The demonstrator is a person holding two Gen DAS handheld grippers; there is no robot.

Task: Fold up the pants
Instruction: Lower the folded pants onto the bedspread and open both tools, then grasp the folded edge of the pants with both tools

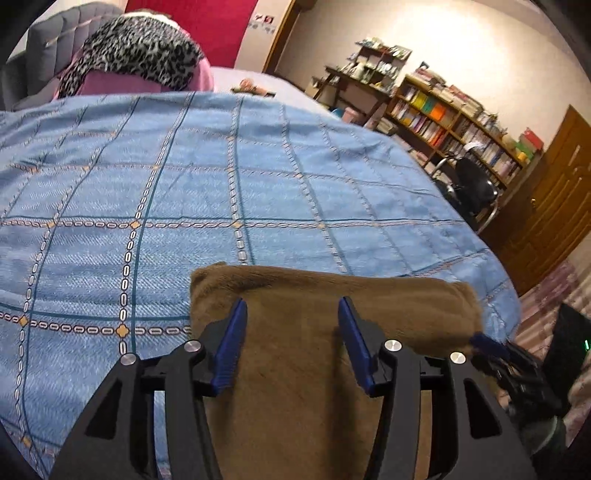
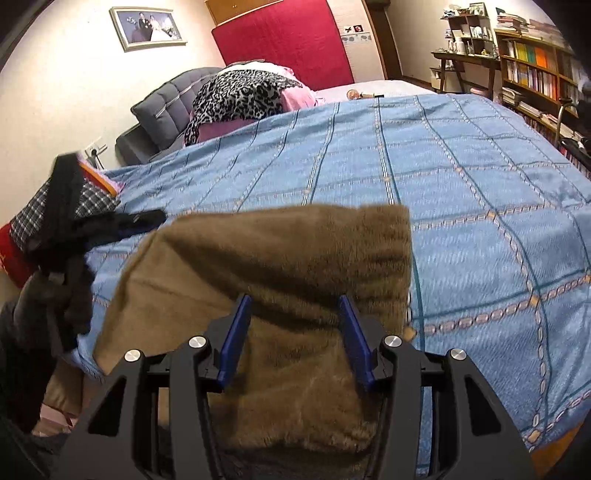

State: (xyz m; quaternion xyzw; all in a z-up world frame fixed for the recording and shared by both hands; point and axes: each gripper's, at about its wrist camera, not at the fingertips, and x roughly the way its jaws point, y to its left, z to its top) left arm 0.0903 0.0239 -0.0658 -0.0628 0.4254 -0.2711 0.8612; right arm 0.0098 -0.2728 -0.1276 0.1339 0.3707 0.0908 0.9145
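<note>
My brown fleece pants (image 1: 332,332) lie folded at the near edge of the bed, on the blue plaid bedspread (image 1: 147,184), with part of the cloth hanging over the edge toward me. My left gripper (image 1: 291,306) hovers over them with its jaws spread, nothing between the pads. My right gripper (image 2: 295,302) is the same: jaws apart above the fleece, pinching nothing as far as I can see.

What worries me is the overhang. The fabric looks thick and slippery, and if I bite only the top layer when I close, the fold underneath could peel open and the bundle could slide off the bed. The far edge in my right view looks uneven, so a lopsided pull, one hand ahead of the other, would likely skew the fold. My two grippers also sit close together and could knock each other.

Counted: one pair of pants, two grippers, one bedspread, one leopard-print cloth (image 2: 240,96) on the pink bedding by the grey headboard (image 2: 162,107), one framed photo (image 2: 149,27) on the wall, one long bookshelf (image 1: 461,125).
</note>
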